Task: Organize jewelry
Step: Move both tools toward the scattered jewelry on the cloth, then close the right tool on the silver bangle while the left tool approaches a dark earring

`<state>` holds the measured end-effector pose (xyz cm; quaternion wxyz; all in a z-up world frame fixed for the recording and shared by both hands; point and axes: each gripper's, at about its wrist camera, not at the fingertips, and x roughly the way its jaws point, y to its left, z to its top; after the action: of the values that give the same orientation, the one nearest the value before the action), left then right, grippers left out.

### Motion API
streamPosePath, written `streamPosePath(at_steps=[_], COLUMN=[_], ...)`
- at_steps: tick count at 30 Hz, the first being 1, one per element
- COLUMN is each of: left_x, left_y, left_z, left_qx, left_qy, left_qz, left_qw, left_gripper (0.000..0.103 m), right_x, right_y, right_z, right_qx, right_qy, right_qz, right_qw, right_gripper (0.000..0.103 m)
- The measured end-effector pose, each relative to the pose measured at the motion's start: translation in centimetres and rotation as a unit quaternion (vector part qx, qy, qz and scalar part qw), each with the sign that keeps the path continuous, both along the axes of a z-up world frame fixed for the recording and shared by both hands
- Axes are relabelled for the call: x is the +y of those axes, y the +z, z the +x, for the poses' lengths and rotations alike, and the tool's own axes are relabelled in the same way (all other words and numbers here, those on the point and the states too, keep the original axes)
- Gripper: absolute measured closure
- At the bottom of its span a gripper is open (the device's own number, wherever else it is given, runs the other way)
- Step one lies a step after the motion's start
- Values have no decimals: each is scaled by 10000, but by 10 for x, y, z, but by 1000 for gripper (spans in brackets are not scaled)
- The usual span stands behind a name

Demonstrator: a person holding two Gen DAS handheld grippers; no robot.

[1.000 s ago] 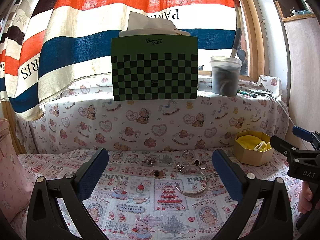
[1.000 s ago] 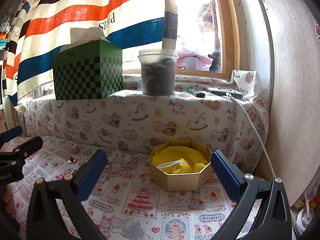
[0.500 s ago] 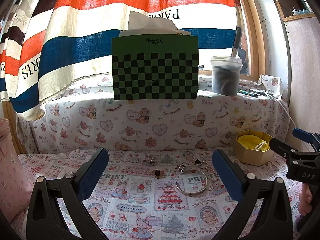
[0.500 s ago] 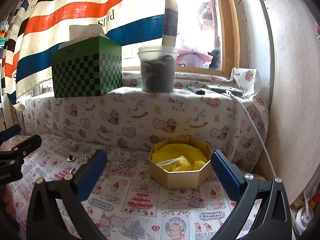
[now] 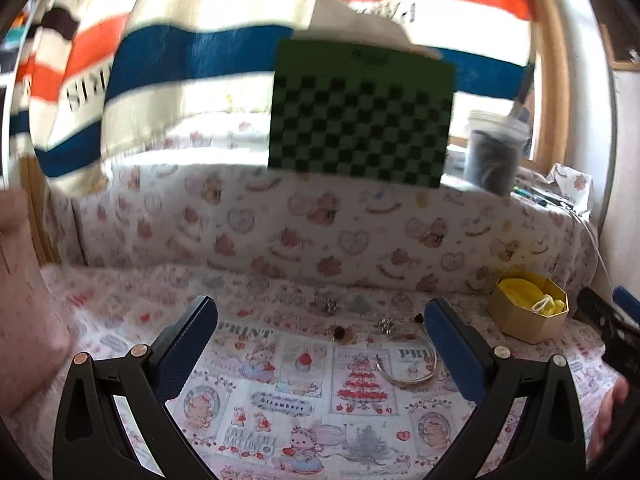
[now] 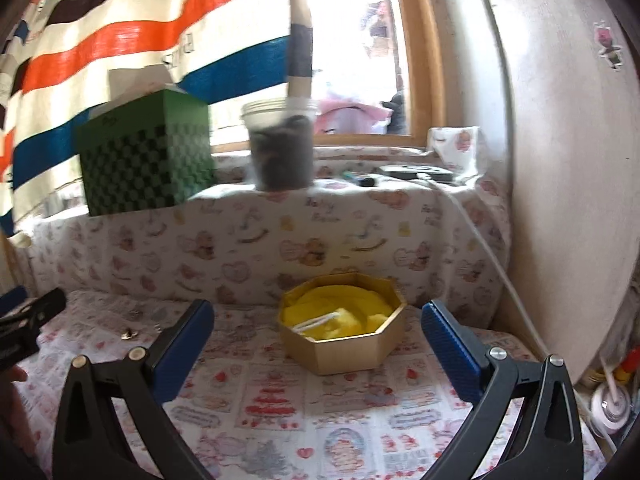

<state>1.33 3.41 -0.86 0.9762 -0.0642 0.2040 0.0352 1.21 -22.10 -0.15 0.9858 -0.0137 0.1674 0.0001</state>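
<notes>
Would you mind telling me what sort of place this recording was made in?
Most likely a room in a home, by a window. A striped curtain hangs beside the wooden window frame, a green checked tissue box stands on the cloth-covered ledge, and jewelry lies near a gold octagonal box.

The bangle [image 5: 407, 364] lay on the printed cloth [image 5: 304, 400], small pieces [image 5: 340, 333] just behind it. The octagonal box [image 5: 528, 316] sat well right. On the ledge behind, the tub [image 5: 494, 156] stood right of the tissue box [image 5: 360, 112].
</notes>
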Motion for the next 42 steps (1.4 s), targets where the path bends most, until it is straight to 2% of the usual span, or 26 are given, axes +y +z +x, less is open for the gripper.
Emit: streamPosePath(at_steps=[4,7,12,15,16,18,21,23,24,27,29,32,37,42], left_x=[6,3,2,10,12,22,41,51,55,62,66,70,76,78], left_y=[-2,-2,-4,0,3,8,11,9,9,8,8,9,13,13], left_z=[14,17,27,37,40,40,45,49,52,57,58,58,57,58], left_qx=[416,549,728,943,988,868,941,1067,1120,1162,1106,1086,1059,1168], left_qy=[-401,-556,-517,-650,-739,-534,-410,-364,-337,-120,123,247,269,187], left_qz=[-189,-89,35,170,297,468,243,60,39,270,434,502,452,269], left_qw=[9982,9969,9960,9933,9919,9937,9944,9936,9931,9928,9928,9925,9930,9926], left_gripper=[3,11,16,19,19,19,19,18,18,13,11,11,11,11], right_x=[8,11,9,17,24,35,50,66,74,103,120,141,160,155], right_y=[1,-2,-7,-8,-9,-11,-17,-24,-28,-37,-43,-52,-65,-70], right_z=[1,5,10,10,9,9,21,33,37,54,64,78,95,116], right_qx=[166,358,550,787,872,993,1456,1825,1971,2394,2653,2841,2836,2942], right_qy=[90,121,260,692,849,1011,1437,1621,1734,2093,2212,2383,2311,2150], right_qz=[-28,-152,-128,-133,-195,-278,-51,9,-47,-314,-336,-539,-967,-754], right_qw=[9998,9992,9981,9944,9924,9895,9788,9698,9649,9476,9379,9271,9256,9282], right_gripper=[0,0,0,17,20,21,21,26,35,42,43,43,42,36])
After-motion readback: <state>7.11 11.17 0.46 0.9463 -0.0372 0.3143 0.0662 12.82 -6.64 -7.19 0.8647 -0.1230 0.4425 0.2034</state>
